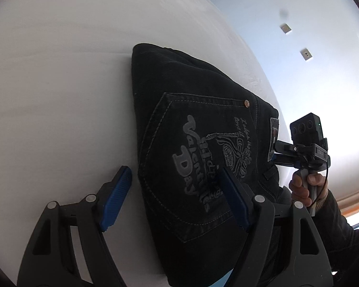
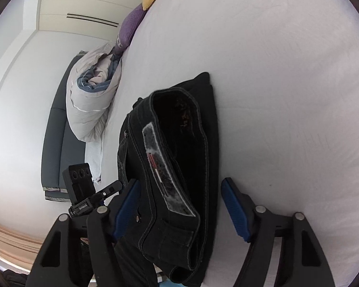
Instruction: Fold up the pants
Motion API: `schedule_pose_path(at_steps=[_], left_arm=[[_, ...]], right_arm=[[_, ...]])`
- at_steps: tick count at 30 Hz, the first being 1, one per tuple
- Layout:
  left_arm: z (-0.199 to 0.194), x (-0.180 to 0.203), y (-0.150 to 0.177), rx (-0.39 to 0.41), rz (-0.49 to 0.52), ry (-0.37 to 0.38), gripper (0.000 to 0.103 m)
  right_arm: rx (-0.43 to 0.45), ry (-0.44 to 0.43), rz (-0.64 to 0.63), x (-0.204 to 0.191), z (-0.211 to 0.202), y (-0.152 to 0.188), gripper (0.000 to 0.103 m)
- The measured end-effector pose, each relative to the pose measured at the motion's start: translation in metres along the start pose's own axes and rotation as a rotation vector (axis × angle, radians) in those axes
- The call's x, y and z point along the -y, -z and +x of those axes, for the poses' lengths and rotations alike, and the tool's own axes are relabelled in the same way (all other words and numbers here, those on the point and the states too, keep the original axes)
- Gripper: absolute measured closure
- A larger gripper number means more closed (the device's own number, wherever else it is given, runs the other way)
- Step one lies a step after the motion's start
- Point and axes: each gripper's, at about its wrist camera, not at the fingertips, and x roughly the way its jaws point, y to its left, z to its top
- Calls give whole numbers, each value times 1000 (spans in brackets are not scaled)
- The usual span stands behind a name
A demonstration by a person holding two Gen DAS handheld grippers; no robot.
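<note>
Both grippers' jaws stood apart, clamping nothing. The left gripper (image 1: pixel 177 196) straddled the near edge of the folded pants (image 1: pixel 203 143), which lay on the white bed (image 1: pixel 59 83); the right gripper (image 2: pixel 179 208) straddled the gaping waistband (image 2: pixel 170 153). A careless nudge could have sprung the fold open.

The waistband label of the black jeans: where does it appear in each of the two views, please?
Left wrist view: the waistband label is small, at the jeans' right edge, right of centre.
Right wrist view: the label is a long strip in the middle, between the open fingers.
Shared landmark: the white bed sheet under the jeans.
</note>
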Motion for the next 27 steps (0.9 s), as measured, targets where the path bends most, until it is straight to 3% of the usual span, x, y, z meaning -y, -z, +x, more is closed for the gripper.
schedule_pose_path(at_steps=[4, 6, 8, 10, 15, 20, 27], left_arm=[[4, 1, -9, -45, -12, 20, 40], [4, 5, -9, -55, 10, -2, 49], [1, 11, -8, -51, 33, -19, 56], [-6, 13, -4, -39, 31, -37, 60], [-17, 46, 0, -9, 95, -115, 72], [-38, 67, -3, 48, 119, -125, 76], [-76, 97, -37, 132, 162, -119, 76]], right_arm=[[-27, 25, 23, -3, 11, -6, 31], [-40, 68, 6, -6, 13, -7, 39], [-40, 99, -2, -5, 13, -6, 53], [-29, 118, -11, -5, 14, -4, 58], [11, 298, -201, -39, 16, 7, 69], [58, 354, -315, -69, 9, 9, 82], [136, 346, -423, -114, -15, -13, 83]])
